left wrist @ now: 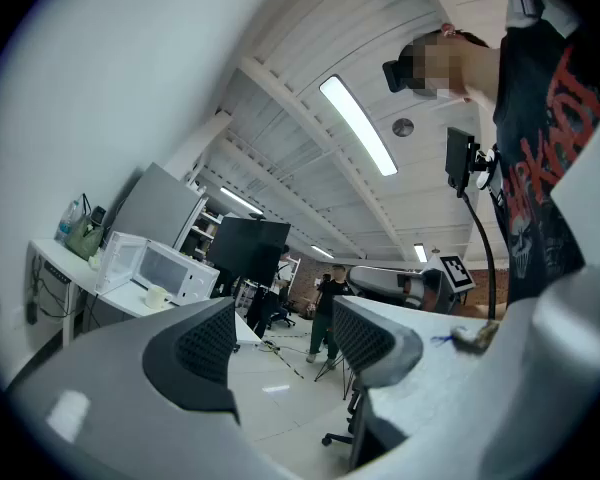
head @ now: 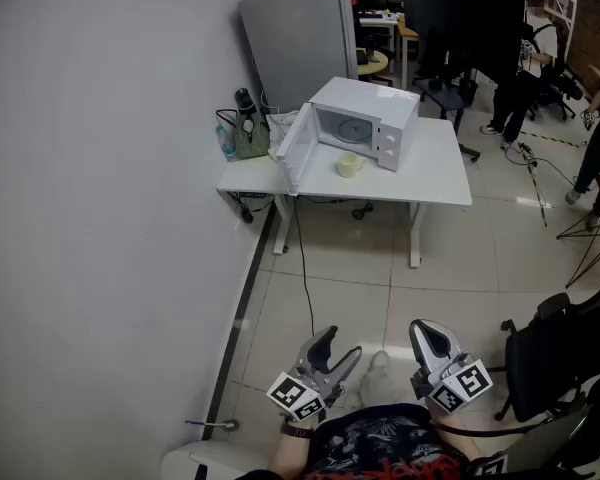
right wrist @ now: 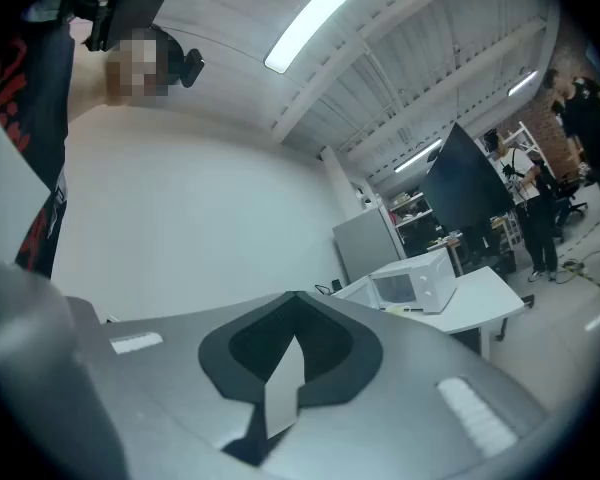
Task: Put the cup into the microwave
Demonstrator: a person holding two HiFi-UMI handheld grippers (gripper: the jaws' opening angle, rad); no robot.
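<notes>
A pale cup (head: 349,165) stands on the white table (head: 435,173), just in front of the white microwave (head: 368,118), whose door (head: 295,146) hangs open to the left. Both grippers are held low near the person's body, far from the table across the tiled floor. My left gripper (head: 341,343) has a gap between its jaws and nothing in it; in the left gripper view, that gripper (left wrist: 280,343) frames the distant microwave (left wrist: 145,265) and cup (left wrist: 156,296). My right gripper (head: 426,330) is shut and empty, its pads (right wrist: 280,388) pressed together, and the microwave (right wrist: 416,282) appears far beyond it.
A green bag (head: 251,136) and a bottle (head: 226,143) sit at the table's left end. A grey cabinet (head: 300,38) stands behind the table. A black office chair (head: 560,358) is close on the right. People (head: 518,78) stand at the back right. A wall (head: 100,218) runs along the left.
</notes>
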